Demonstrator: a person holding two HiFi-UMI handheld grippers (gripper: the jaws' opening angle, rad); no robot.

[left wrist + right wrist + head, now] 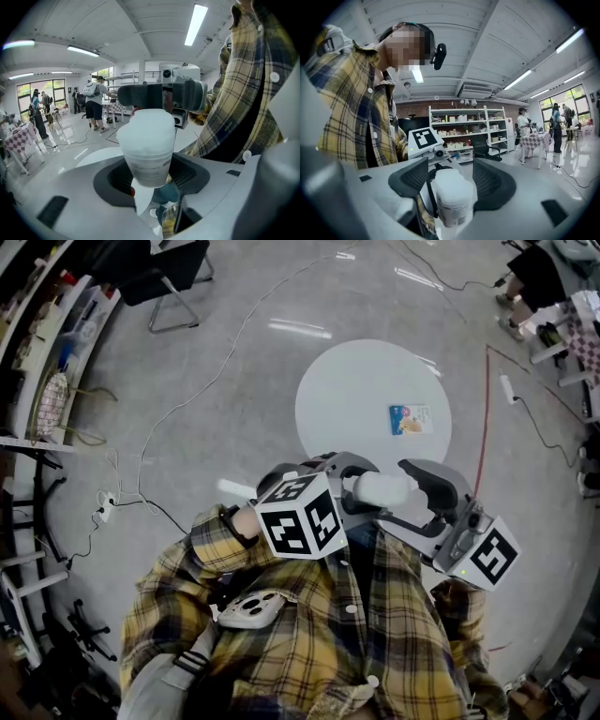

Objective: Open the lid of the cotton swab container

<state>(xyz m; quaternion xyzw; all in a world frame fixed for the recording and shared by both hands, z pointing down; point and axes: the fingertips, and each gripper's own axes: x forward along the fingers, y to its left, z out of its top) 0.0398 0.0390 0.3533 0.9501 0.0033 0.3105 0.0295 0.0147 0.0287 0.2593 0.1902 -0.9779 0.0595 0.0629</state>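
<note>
The cotton swab container (382, 489) is a white plastic tub held in the air in front of the person's chest. My left gripper (354, 487) is shut on its lower part; in the left gripper view the container (146, 149) fills the space between the two dark pads. My right gripper (418, 502) faces it from the other side. In the right gripper view the container (452, 196) stands between the ribbed pads (408, 177), with a gap on each side, so these jaws are open. The white lid end points toward the right gripper.
A round white table (356, 395) stands just ahead, with a small blue packet (411, 418) on it. Cables run over the grey floor. A chair (169, 273) and shelving (56, 352) are at the far left. Other people stand farther off in the room.
</note>
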